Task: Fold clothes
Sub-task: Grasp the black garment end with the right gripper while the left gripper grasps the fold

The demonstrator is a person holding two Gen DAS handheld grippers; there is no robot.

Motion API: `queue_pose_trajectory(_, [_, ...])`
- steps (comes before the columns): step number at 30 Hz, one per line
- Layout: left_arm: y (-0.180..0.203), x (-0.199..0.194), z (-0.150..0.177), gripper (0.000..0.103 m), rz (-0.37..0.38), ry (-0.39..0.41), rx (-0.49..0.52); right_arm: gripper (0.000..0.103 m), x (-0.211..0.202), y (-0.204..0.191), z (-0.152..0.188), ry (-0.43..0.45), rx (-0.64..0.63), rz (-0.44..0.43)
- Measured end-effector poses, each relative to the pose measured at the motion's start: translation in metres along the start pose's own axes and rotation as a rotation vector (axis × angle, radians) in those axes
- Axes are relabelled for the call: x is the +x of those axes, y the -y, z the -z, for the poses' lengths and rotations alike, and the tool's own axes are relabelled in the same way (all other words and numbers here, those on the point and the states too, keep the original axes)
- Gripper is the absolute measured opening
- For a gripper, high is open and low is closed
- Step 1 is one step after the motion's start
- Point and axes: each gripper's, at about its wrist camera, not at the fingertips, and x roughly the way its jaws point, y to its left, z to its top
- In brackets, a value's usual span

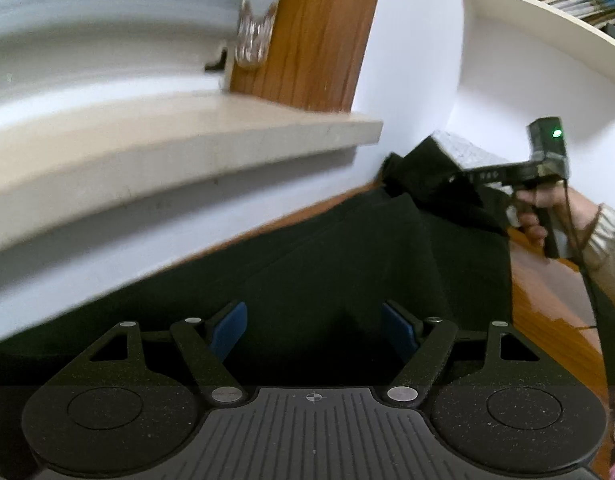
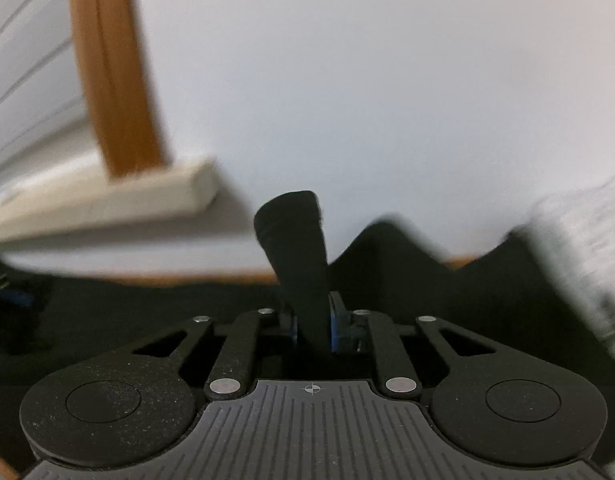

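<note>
1. Nearest, the left tool point(image 1: 313, 326) hangs released, its blue pads spread wide with nothing between them, low over the near part of the dark, almost black cloth garment point(image 1: 327, 272).
2. Equally close in its own view, the right tool point(image 2: 313, 328) is clenched on a strip of that same garment; the pinched end stands up at 12 o'clock past the fingertips, so this part is lifted.
3. Progress, as a judgement: the garment lies mostly spread on the brown wooden table point(image 1: 547, 288), with a crease running toward 1 o'clock and a raised bunch near the person's hand point(image 1: 539, 216) on the right tool's grip. That suits a fold being carried over. How many folds are made or remain I cannot tell; no neat finished packet shows.
4. Edges: from the left wrist, the garment's right border runs along 3 o'clock, bare table beyond it.
5. Farther, at 10 o'clock, a beige stone window sill point(image 1: 187, 148) overhangs the garment's far side, and the white wall point(image 1: 407, 60) closes 12 o'clock, so room is tight there.
6. Farthest, at 2 o'clock, a grey speckled block point(image 1: 463, 148) sits behind the bunch; open room lies toward 3 to 4 o'clock.
</note>
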Motion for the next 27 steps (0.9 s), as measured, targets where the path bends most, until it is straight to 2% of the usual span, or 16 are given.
queue_pose_trajectory(2, [0.014,-0.018,0.001,0.076,-0.018,0.011,0.023,0.013,-0.022,0.009,-0.006,0.068,0.057,0.068])
queue_pose_trajectory(5, [0.036,-0.045,0.004,0.069,-0.044,0.026,0.067,0.013,-0.054,0.023,-0.015,0.17,0.142,0.169])
queue_pose_trajectory(7, [0.048,-0.064,0.016,0.053,-0.052,0.027,0.114,0.013,-0.076,0.033,-0.021,0.238,0.198,0.236])
queue_pose_trajectory(9, [0.056,-0.079,0.028,0.05,-0.068,0.008,0.145,0.013,-0.083,0.042,-0.019,0.225,0.222,0.26])
queue_pose_trajectory(14, [0.073,-0.108,0.054,0.055,-0.16,-0.025,0.235,0.013,-0.084,0.051,-0.005,0.173,0.248,0.272])
queue_pose_trajectory(16, [0.081,-0.115,0.061,0.069,-0.181,-0.037,0.268,0.013,-0.083,0.05,0.0,0.166,0.26,0.273])
queue_pose_trajectory(22, [0.103,-0.105,0.085,0.068,-0.239,-0.103,0.374,0.013,-0.084,0.056,0.001,0.198,0.396,0.252])
queue_pose_trajectory(23, [0.104,-0.103,0.087,0.066,-0.257,-0.107,0.384,0.013,-0.087,0.058,0.0,0.206,0.418,0.244])
queue_pose_trajectory(24, [0.102,-0.1,0.088,0.057,-0.275,-0.103,0.379,0.013,-0.085,0.059,-0.001,0.208,0.423,0.244])
queue_pose_trajectory(25, [0.097,-0.101,0.087,0.041,-0.274,-0.092,0.354,0.013,-0.086,0.06,-0.003,0.206,0.423,0.243])
queue_pose_trajectory(26, [0.091,-0.104,0.084,0.033,-0.261,-0.074,0.318,0.013,-0.087,0.06,-0.003,0.206,0.423,0.24])
queue_pose_trajectory(27, [0.084,-0.108,0.081,0.017,-0.242,-0.053,0.276,0.013,-0.087,0.06,-0.004,0.203,0.421,0.236])
